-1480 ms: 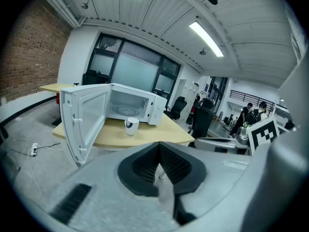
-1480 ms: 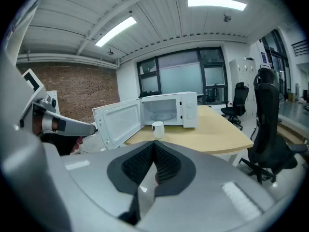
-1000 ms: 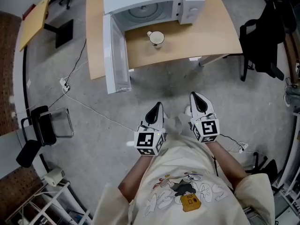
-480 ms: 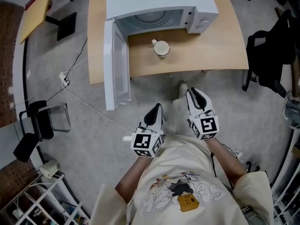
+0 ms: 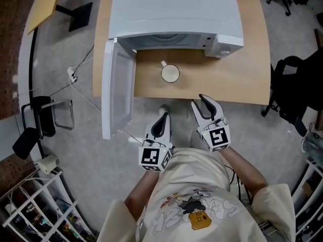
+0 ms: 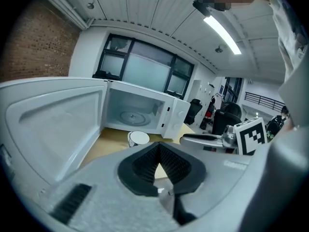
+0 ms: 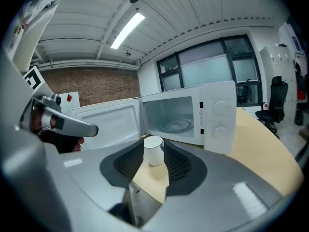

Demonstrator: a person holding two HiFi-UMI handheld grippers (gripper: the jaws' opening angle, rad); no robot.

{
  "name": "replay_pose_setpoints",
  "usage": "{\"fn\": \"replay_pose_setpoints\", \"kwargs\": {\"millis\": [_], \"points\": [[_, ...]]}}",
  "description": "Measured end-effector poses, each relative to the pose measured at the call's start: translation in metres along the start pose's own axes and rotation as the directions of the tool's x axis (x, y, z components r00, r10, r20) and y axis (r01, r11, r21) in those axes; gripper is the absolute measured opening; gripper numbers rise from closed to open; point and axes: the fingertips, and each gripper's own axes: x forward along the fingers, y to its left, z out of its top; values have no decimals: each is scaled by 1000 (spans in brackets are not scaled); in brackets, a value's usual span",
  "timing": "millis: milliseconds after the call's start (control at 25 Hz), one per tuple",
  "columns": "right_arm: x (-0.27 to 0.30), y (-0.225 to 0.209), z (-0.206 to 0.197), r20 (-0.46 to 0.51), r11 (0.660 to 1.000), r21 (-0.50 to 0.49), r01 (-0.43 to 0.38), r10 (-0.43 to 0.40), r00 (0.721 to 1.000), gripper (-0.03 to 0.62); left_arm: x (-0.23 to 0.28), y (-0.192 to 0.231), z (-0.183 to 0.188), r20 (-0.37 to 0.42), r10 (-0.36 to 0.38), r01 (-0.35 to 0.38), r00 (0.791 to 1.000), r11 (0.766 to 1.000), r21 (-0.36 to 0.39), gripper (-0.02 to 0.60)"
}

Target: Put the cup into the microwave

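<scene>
A white cup [image 5: 170, 73] stands upright on the wooden table [image 5: 237, 74], just in front of the white microwave [image 5: 174, 9]. The microwave door [image 5: 117, 92] hangs open to the left, and the cavity with its turntable shows in the left gripper view [image 6: 140, 112]. My left gripper [image 5: 164, 116] hovers off the table's front edge, shut and empty. My right gripper [image 5: 202, 99] reaches the front edge to the cup's right. Its jaws are opening with nothing between them. The cup [image 7: 153, 151] shows beyond their gap, and also in the left gripper view [image 6: 138, 138].
A black office chair [image 5: 298, 89] stands at the right of the table. A white cable [image 5: 81, 92] runs over the grey floor at the left, near a black stand [image 5: 35, 135]. White wire shelving [image 5: 35, 205] fills the bottom left corner.
Both grippers have moved forward towards the table, and the table and microwave now sit closer in view. The right jaws have parted a little; the left stays shut.
</scene>
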Motion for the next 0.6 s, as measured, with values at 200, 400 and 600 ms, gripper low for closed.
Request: {"fn": "replay_pose_setpoints", "kwargs": {"millis": [200, 400, 600], "points": [[43, 2, 5, 72, 993, -105, -55, 63, 995, 278, 25, 5, 9, 65, 10, -10, 998, 1000, 3, 7], [76, -2, -12, 55, 994, -100, -41, 47, 997, 368, 31, 7, 10, 62, 1, -3, 998, 1000, 28, 101], [107, -8, -18, 111, 992, -127, -15, 29, 993, 422, 25, 12, -4, 24, 7, -8, 1000, 1000, 16, 61]]}}
